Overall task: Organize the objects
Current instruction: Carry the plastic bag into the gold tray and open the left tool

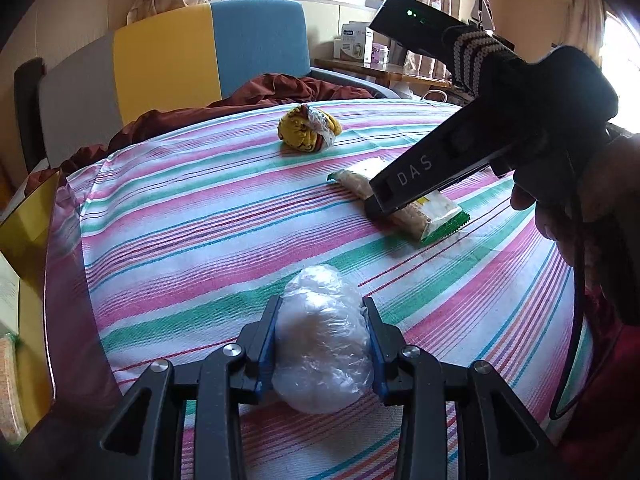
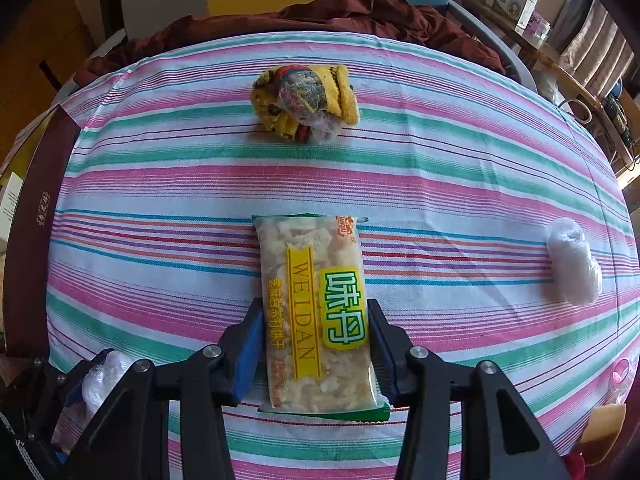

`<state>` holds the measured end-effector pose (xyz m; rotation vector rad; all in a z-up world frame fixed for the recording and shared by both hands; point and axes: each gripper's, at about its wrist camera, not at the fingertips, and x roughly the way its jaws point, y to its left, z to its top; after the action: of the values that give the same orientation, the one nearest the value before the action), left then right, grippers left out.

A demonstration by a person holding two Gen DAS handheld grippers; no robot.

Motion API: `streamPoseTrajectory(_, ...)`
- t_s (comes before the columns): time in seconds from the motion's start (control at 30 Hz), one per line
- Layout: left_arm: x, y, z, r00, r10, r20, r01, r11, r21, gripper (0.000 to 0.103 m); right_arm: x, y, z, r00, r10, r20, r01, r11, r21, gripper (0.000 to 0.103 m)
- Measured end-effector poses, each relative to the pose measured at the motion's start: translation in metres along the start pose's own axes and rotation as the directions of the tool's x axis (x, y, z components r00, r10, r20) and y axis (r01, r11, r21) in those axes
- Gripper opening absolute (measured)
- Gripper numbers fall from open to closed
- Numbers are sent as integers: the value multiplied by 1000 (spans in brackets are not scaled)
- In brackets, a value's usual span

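Observation:
On the striped cloth, my left gripper (image 1: 322,312) is shut on a white bundle wrapped in clear plastic (image 1: 324,340), which rests on the cloth. My right gripper (image 2: 316,316) is shut on a cracker packet labelled WEIDAN (image 2: 316,312) lying flat; it also shows in the left wrist view (image 1: 432,216) under the right gripper's body. A yellow patterned cloth ball (image 2: 306,104) lies farther back, also in the left wrist view (image 1: 308,130). Another white plastic-wrapped bundle (image 2: 574,266) lies at the right.
A dark red blanket (image 2: 360,12) is bunched behind the striped cloth (image 2: 160,184) against a yellow, grey and blue chair back (image 1: 168,64). A brown box edge (image 2: 32,240) stands at the left. A wooden side table with boxes (image 1: 360,46) is at the back right.

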<state>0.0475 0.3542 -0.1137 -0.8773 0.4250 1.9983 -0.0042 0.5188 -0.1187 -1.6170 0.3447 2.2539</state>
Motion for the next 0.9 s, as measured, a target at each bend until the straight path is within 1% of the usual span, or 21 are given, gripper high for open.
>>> streamPoseTrajectory(0.1, -1, 0, 1, 1000, 4, -8, -4, 1000, 1, 37, 0, 1, 0, 1000, 0, 6, 0, 1000, -9, 48)
streamPoseTrajectory(0.2, -5, -3, 4, 999, 34, -25, -34, 999, 5, 37, 0, 3, -1, 1000, -3, 17, 4, 1000, -24, 48)
streamPoseTrajectory(0.23, -8, -4, 6, 999, 33, -26, -33, 999, -1, 36, 0, 3, -1, 1000, -1, 18, 2, 1000, -24, 48)
streamPoseTrajectory(0.37, -34, -3, 18, 999, 38, 25, -37, 999, -25, 36, -1, 5, -2, 1000, -3, 25, 4, 999, -32, 48)
streamPoseTrajectory(0.53, -69, 0, 30, 994, 58, 93, -55, 998, -39, 37, -1, 6, -5, 999, -14, 35, 16, 999, -45, 48)
streamPoseTrajectory(0.8, -105, 22, 28, 989, 98, 110, -87, 991, -101, 37, 0, 6, -7, 998, -30, 48, 33, 997, -65, 48)
streamPoseTrajectory(0.9, -114, 39, 24, 989, 105, 104, -89, 985, -147, 37, 0, 6, -6, 998, -35, 52, 39, 997, -70, 48)
